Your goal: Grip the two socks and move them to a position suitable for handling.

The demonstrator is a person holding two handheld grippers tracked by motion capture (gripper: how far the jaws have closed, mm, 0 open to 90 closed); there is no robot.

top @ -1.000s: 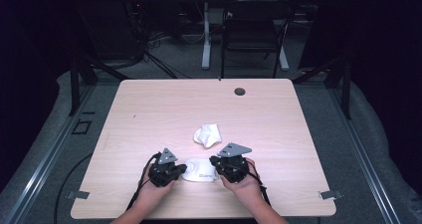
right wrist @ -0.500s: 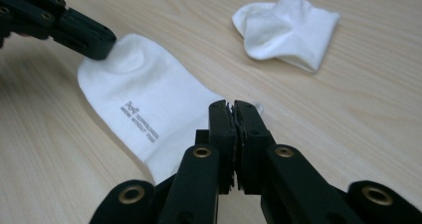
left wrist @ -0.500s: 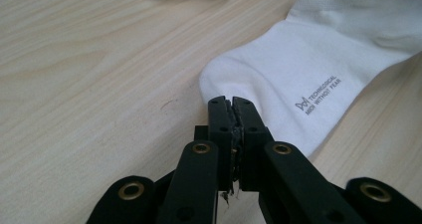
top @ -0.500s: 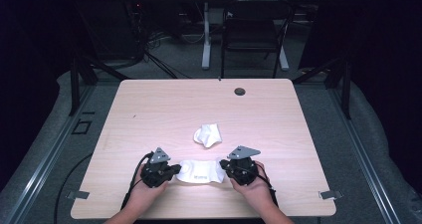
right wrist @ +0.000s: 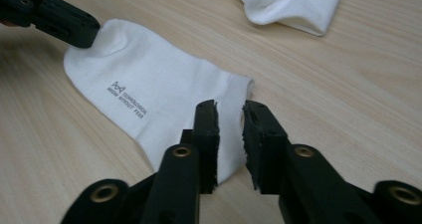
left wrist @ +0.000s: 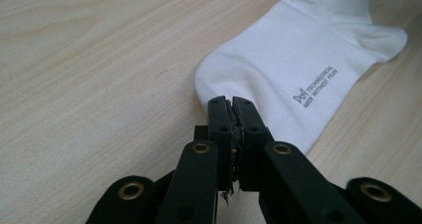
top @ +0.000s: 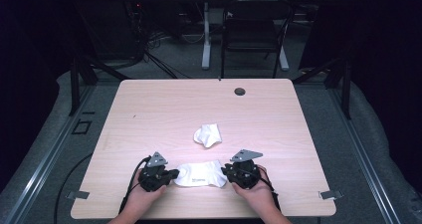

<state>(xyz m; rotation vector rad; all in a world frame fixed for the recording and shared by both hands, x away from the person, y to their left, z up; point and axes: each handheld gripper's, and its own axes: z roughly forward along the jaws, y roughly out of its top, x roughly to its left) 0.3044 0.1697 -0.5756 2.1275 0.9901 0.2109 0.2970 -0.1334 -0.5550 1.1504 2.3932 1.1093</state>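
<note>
A white ankle sock (top: 199, 174) with grey lettering lies flat near the table's front edge, stretched between both grippers. My left gripper (left wrist: 231, 104) is shut on its toe end, pinching the fabric's edge; it also appears in the high view (top: 171, 174) and as the black jaws at the upper left of the right gripper view (right wrist: 79, 32). My right gripper (right wrist: 230, 109) is at the cuff end of the sock (right wrist: 149, 84). Its jaws have just been opening and now stand apart, with the cuff's edge lying between them, unpressed. A second white sock (top: 208, 134) lies crumpled farther back.
The light wooden table (top: 164, 104) has a dark round grommet (top: 240, 91) near its far edge. A chair (top: 254, 35) and cables stand on the floor beyond. The crumpled sock (right wrist: 291, 5) lies just past the right gripper's jaws.
Both hands have drawn apart, left one leftward and right one rightward, and the sock between them now lies stretched out longer and flat on the table.
</note>
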